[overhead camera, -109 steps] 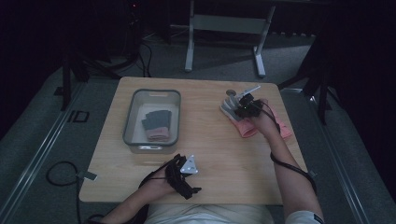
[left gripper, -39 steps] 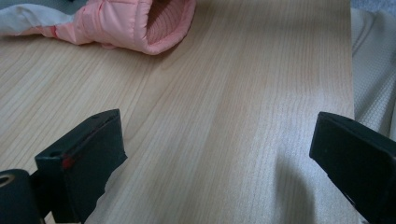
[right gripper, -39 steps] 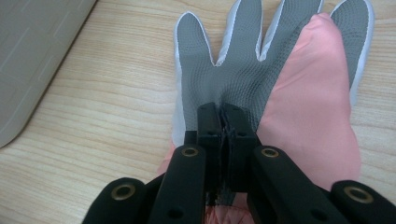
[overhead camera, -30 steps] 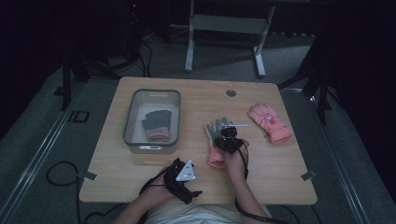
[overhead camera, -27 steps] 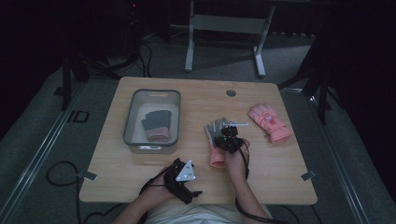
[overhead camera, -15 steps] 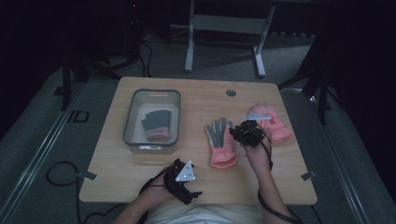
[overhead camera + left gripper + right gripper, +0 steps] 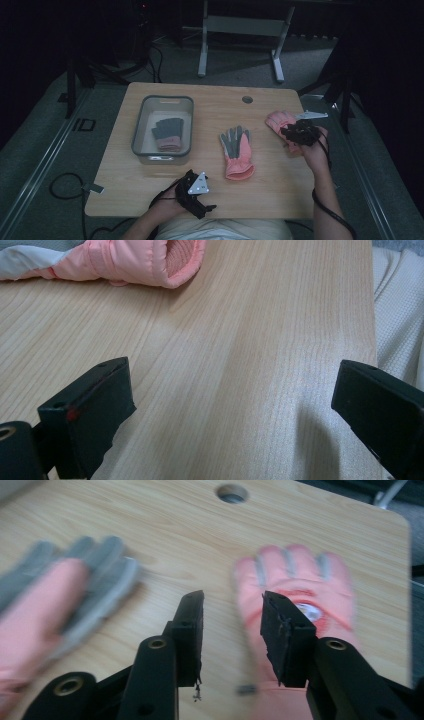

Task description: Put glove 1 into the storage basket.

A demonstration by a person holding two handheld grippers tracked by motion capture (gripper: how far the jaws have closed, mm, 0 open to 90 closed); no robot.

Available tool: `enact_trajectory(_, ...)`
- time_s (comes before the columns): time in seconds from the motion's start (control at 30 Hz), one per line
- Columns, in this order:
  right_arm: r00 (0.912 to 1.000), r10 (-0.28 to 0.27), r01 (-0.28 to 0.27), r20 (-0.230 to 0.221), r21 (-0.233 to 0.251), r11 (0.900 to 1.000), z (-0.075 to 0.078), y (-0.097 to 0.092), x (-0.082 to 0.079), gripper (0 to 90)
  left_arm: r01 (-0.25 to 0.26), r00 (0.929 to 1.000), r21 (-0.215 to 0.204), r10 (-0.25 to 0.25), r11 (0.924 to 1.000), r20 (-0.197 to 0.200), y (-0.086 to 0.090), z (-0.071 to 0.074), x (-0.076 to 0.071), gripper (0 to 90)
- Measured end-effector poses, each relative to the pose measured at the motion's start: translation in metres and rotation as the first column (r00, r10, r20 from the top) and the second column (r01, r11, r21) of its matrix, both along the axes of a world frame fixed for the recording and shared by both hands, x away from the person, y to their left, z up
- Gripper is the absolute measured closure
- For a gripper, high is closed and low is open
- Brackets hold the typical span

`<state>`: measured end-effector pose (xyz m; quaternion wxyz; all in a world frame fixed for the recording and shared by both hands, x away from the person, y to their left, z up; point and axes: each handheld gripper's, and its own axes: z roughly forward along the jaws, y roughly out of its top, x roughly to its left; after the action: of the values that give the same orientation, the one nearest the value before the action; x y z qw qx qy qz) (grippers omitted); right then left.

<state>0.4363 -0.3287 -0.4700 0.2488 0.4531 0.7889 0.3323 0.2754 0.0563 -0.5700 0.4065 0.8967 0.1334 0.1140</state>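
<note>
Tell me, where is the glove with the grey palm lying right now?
In the high view the grey-palmed glove lies mid-table, palm up, between the bin on its left and the pink glove on its right.

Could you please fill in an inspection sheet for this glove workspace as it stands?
Surface: wooden table, round hole near the far edge.
Job's things: grey-palmed pink glove mid-table; second pink glove at right; another glove in the grey bin.
Clutter: nothing seen.
Grippers: right gripper open over the second glove, jaws just opening, nothing between them; left gripper open above bare wood.
Cables: black cable along the right forearm.
Surroundings: dark floor, metal stand behind.
</note>
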Motion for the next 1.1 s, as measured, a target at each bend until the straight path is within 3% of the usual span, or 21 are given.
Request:
enact_trajectory(0.1, 0.9996, -0.023, 0.023, -0.014, -0.033, 0.9992, -0.003, -0.014, 0.013, 59.0, 0.0, 1.0, -0.003, 0.0, 1.0, -0.001, 0.0, 0.0, 0.0, 2.8)
enact_trajectory(0.17, 0.9996, -0.028, 0.027, -0.011, -0.041, 0.9988, -0.005, -0.023, 0.022, 54.9, -0.002, 1.0, -0.006, 0.002, 1.0, -0.001, 0.001, 0.0, 0.001, 2.9)
enact_trajectory(0.3, 0.9975, -0.064, 0.062, -0.031, -0.044, 0.9971, -0.014, -0.038, 0.039, 56.3, -0.001, 1.0, -0.002, 0.001, 1.0, -0.002, 0.001, 0.0, 0.001, 2.8)
enact_trajectory(0.5, 0.9984, -0.019, 0.014, -0.054, -0.093, 0.9955, -0.026, -0.034, 0.057, 56.8, -0.002, 1.0, -0.013, 0.002, 0.9999, -0.008, 0.002, 0.0, 0.001, 2.8)
enact_trajectory(0.6, 0.9982, -0.024, 0.017, -0.055, -0.114, 0.9933, -0.032, -0.033, 0.063, 57.5, 0.0, 1.0, -0.006, 0.0, 1.0, -0.006, 0.003, 0.0, 0.002, 2.8)
enact_trajectory(0.67, 0.9959, -0.026, 0.012, -0.087, -0.153, 0.9881, -0.044, -0.033, 0.07, 58.2, 0.0, 1.0, -0.003, 0.0, 1.0, -0.003, 0.002, 0.0, 0.002, 2.9)
enact_trajectory(0.8, 0.9938, -0.024, 0.006, -0.109, -0.163, 0.9867, -0.05, -0.033, 0.073, 59.0, 0.001, 1.0, -0.01, -0.001, 0.9999, -0.004, 0.003, 0.0, 0.002, 2.8)
enact_trajectory(1.03, 0.9932, -0.023, 0.002, -0.114, -0.179, 0.9838, -0.058, -0.029, 0.075, 73.7, -0.002, 1.0, -0.014, 0.002, 0.9999, -0.001, 0.003, 0.0, 0.002, 2.8)
enact_trajectory(1.1, 0.9924, -0.048, 0.028, -0.113, -0.17, 0.9851, -0.056, -0.028, 0.074, 81.3, -0.003, 1.0, -0.015, 0.003, 0.9999, 0.0, 0.004, -0.001, 0.002, 2.8)
